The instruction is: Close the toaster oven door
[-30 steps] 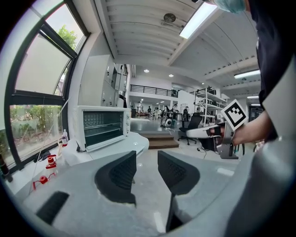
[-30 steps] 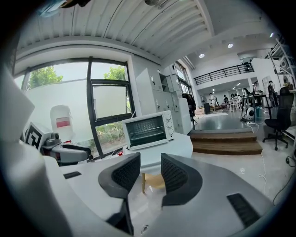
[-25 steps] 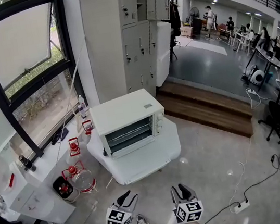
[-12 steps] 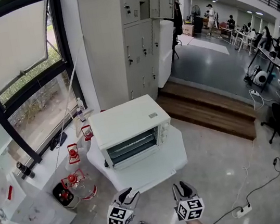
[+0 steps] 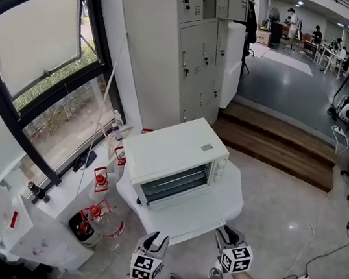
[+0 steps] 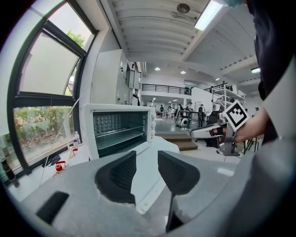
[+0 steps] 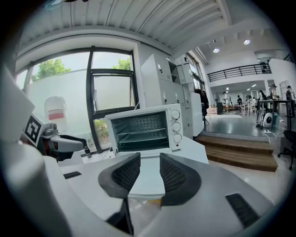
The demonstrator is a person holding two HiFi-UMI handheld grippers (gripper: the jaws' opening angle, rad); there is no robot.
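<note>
Left gripper (image 5: 155,240), right gripper (image 5: 227,233) (both agape), held low, facing toaster oven (image 5: 174,158)

Your head view: high above, looking steeply down on toaster oven (image 5: 177,161). Left gripper view, right gripper view: low, near, facing its front. All three share oven, white table (image 5: 228,196).

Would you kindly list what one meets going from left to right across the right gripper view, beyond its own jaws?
left hand-held gripper → toaster oven, its door open → wooden steps
</note>
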